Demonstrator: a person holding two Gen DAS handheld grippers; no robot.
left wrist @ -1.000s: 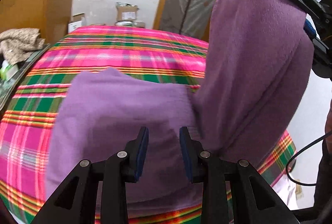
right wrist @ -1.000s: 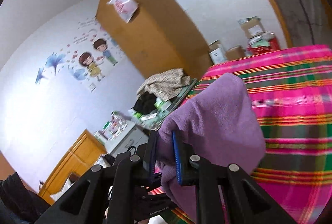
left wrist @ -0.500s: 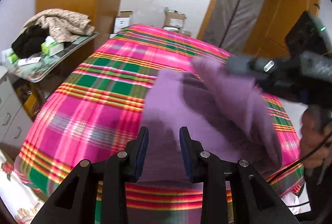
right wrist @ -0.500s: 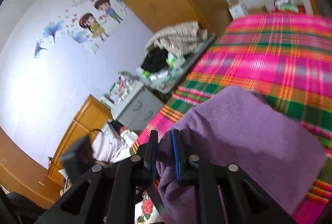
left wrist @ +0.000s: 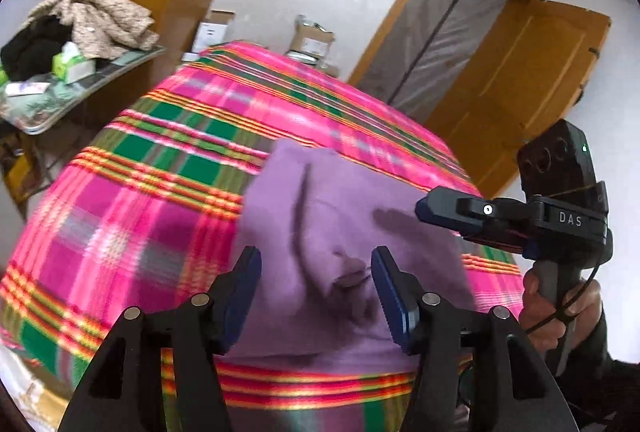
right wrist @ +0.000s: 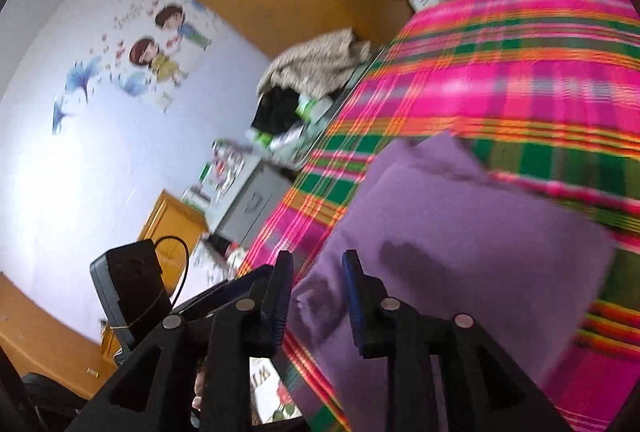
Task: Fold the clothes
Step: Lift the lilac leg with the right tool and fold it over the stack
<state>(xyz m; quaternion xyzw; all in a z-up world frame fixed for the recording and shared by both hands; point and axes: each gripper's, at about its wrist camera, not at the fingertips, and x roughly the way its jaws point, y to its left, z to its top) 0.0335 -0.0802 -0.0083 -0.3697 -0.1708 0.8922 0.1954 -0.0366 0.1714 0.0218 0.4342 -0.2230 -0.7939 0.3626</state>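
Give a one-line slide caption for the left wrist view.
Open left tongs over purple cloth on plaid bed; right tongs alongside.

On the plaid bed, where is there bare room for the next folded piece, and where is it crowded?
Free: the plaid bedspread left of the purple garment, and the far stretch toward the boxes. Crowded: the near edge, with both grippers open, left gripper, right gripper, and the cluttered side table.

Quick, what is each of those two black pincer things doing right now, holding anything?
Left tool: open, holding nothing, above the soft purple fleece garment.
Right tool: open, holding nothing, over the garment's edge.
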